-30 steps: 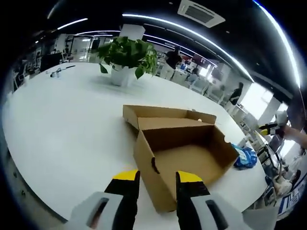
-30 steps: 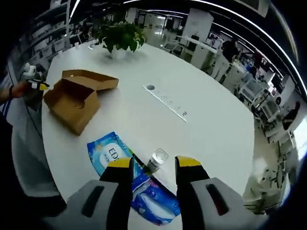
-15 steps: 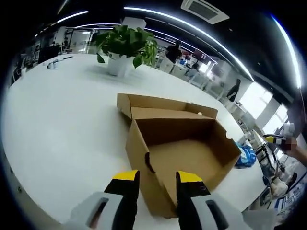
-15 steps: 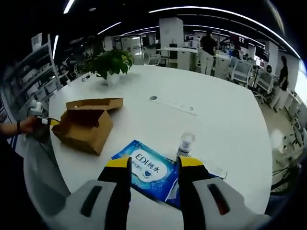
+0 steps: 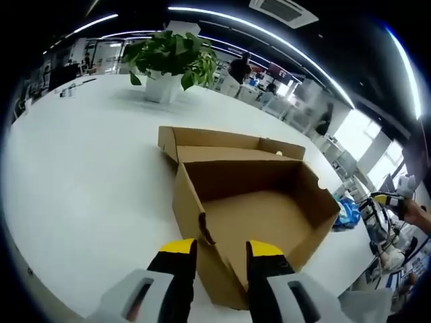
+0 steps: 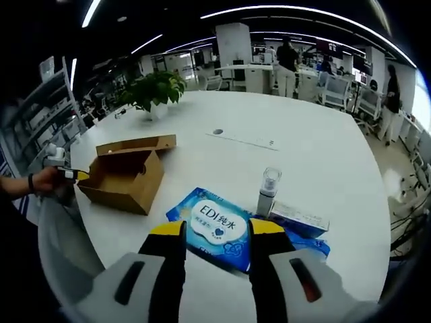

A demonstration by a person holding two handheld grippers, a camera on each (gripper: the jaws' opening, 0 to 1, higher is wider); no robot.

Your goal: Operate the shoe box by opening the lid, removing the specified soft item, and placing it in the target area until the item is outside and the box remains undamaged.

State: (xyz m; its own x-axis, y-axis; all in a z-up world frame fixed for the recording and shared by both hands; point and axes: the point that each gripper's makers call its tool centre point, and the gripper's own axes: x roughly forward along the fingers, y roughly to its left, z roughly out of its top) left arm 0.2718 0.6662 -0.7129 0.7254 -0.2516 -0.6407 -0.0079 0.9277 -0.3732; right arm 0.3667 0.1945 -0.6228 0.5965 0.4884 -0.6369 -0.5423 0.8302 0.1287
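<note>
The brown cardboard shoe box (image 5: 256,215) stands open on the white table, its lid folded back flat behind it. Its inside looks bare. My left gripper (image 5: 221,250) is open just before the box's near corner, holding nothing. In the right gripper view, a soft blue wipes pack (image 6: 215,225) lies flat on the table. My right gripper (image 6: 217,230) hovers open above its near edge. The box (image 6: 124,178) sits further left there, with the left gripper (image 6: 71,175) and a hand beside it. A bit of the blue pack (image 5: 347,214) shows past the box's right wall.
A clear bottle (image 6: 267,190) and a small white-blue carton (image 6: 300,219) stand right of the pack. A potted plant (image 5: 172,64) is at the far side of the round table (image 5: 81,168). The table edge runs close below both grippers. People and desks fill the background.
The left view has drawn slightly closer to the box. The right view has swung and neared the wipes pack, which now sits between the jaws. The box and the pack themselves have not moved.
</note>
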